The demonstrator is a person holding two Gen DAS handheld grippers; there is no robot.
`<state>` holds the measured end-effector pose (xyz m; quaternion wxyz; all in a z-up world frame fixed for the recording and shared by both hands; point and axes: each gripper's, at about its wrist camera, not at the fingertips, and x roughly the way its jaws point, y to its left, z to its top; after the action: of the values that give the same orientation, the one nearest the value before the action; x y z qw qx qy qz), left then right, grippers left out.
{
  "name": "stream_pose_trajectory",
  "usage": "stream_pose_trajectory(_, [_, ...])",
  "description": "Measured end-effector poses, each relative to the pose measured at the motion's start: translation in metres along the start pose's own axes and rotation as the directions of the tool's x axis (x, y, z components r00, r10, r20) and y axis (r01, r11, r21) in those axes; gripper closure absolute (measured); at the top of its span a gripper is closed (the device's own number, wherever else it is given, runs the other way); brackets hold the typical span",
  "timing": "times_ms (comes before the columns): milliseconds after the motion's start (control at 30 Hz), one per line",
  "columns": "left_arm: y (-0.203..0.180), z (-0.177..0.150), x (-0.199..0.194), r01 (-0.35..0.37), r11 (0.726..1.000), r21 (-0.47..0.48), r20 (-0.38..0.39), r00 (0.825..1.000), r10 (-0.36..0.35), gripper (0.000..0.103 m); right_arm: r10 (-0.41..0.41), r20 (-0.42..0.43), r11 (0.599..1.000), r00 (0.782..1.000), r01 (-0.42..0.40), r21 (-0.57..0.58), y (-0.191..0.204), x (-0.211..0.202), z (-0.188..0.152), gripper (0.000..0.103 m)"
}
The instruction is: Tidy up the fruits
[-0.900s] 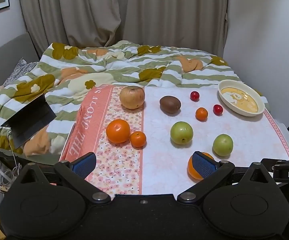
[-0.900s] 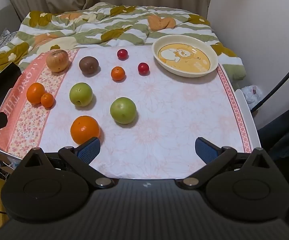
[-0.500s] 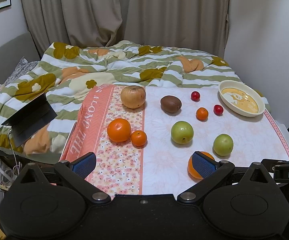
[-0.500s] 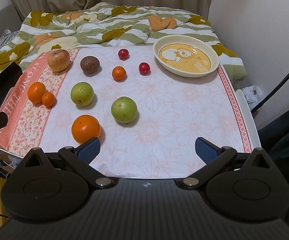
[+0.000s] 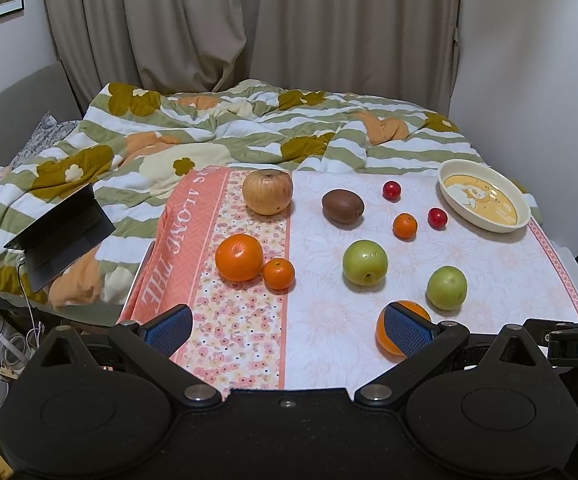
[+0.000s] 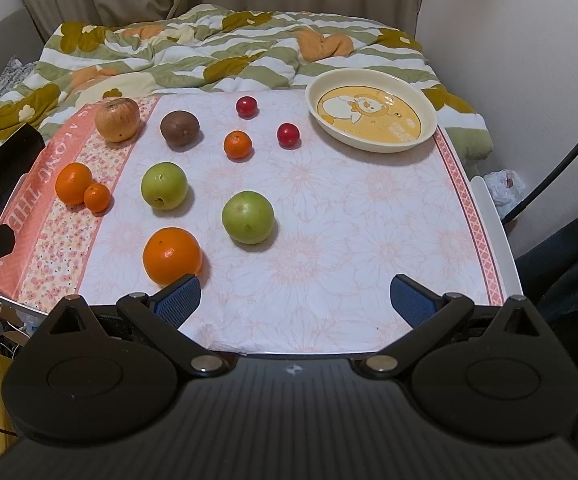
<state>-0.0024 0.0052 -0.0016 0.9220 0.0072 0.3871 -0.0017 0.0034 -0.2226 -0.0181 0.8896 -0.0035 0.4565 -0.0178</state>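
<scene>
Both tongs hovered at the near edge of the table, and each had its blue-padded fingers wide apart with nothing between them. Beyond the left gripper [image 5: 288,329] lay the flowered pink and white tablecloth [image 5: 329,320], and the big round orange at the near side [image 5: 385,338] was partly hidden behind its right finger. In the right wrist view that same near orange [image 6: 172,255] lay just beyond the left finger of the right gripper [image 6: 295,297].

Farther out were two round green apples, one nearer [image 6: 248,217] and one farther left [image 6: 164,185]. On the pink flowered strip at the left another big orange [image 6: 73,183] touched a small mandarin [image 6: 97,197]. At the far side stood a pale yellowish-brown apple [image 6: 117,119], a brown oval kiwi [image 6: 179,128], a second small mandarin [image 6: 237,144] and two small red round fruits [image 6: 246,106] [image 6: 288,134]. The cream oval dish with a yellow cartoon picture [image 6: 429,136] rested at the far right corner, well apart from both tongs, with no fruit in it.
</scene>
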Motion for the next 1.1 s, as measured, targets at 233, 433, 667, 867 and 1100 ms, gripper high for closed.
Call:
stream_pose_trajectory(233, [0.0001,-0.0016,-0.0002,0.000,1.000,0.000,-0.002,1.000,0.000,0.000,0.005,-0.003,1.000,1.000,-0.005,-0.001,-0.0009,0.0030,-0.0012,0.000])
stream_pose_trajectory(433, [-0.0001,-0.0015,-0.0002,-0.002,1.000,-0.001,-0.002,1.000,0.002,0.000,0.006,-0.002,1.000,1.000,-0.006,0.000,-0.0002,0.0029,-0.0015,0.000])
stream_pose_trajectory(667, [-0.0003,-0.0012,-0.0002,-0.001,1.000,0.000,-0.002,1.000,0.001,0.000,0.008,-0.003,1.000,1.000,-0.008,-0.001,0.0006,0.0023,-0.0018,0.000])
stream_pose_trajectory(867, [-0.0003,-0.0011,-0.0002,-0.001,1.000,0.000,-0.002,1.000,0.001,0.000,0.009,-0.002,1.000,1.000,-0.009,-0.002,0.0008,0.0020,-0.0020,0.000])
stream_pose_trajectory(1100, [-0.0004,-0.0010,-0.0003,-0.001,1.000,0.001,-0.002,1.000,0.001,0.000,0.009,-0.002,1.000,1.000,-0.009,0.000,0.0005,0.0018,-0.0017,0.000])
